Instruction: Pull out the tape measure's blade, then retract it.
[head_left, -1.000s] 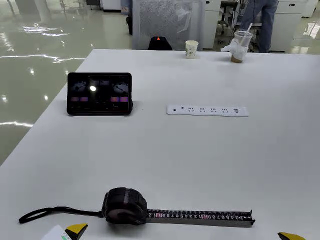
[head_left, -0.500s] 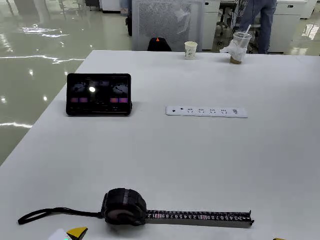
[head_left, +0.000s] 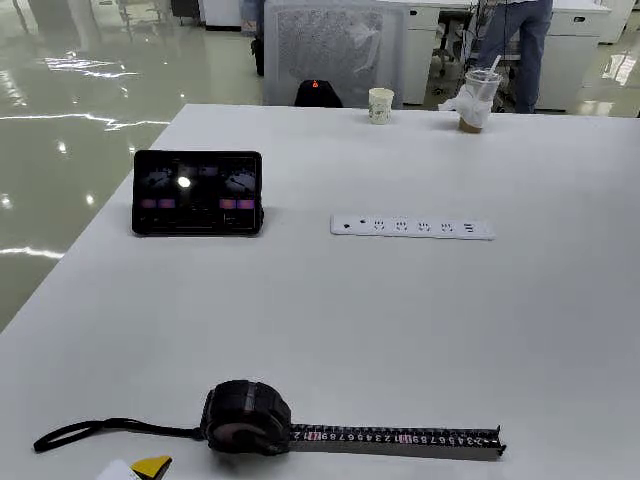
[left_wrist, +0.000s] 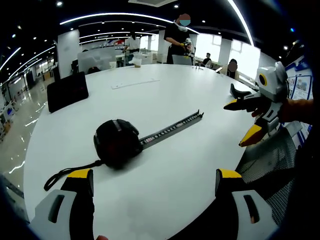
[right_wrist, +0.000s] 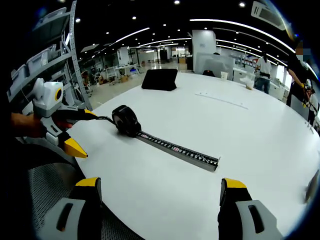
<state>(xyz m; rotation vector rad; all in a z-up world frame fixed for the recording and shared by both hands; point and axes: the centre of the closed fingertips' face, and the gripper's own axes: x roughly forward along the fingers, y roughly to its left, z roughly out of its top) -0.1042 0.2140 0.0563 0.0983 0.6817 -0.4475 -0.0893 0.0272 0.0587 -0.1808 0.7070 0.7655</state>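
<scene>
The black tape measure (head_left: 247, 418) lies near the table's front edge. Its blade (head_left: 395, 438) is drawn out to the right and lies flat on the table, and a black strap (head_left: 90, 430) trails to the left. A yellow fingertip (head_left: 152, 466) of my left gripper pokes in below the strap. In the left gripper view my left gripper (left_wrist: 154, 182) is open, a short way back from the tape measure (left_wrist: 117, 141), holding nothing. My right gripper (right_wrist: 160, 187) is open too, short of the blade (right_wrist: 180, 150) and apart from it.
A dark tablet (head_left: 198, 192) stands at mid left, and a white power strip (head_left: 412, 227) lies in the middle of the white table (head_left: 420, 320). A paper cup (head_left: 380, 104) and a plastic cup with a straw (head_left: 478, 95) stand at the far edge. A person stands beyond.
The head camera has tipped up a little. The yellow tip at bottom right has left the picture and the left one sits lower. The tape measure and blade lie as before.
</scene>
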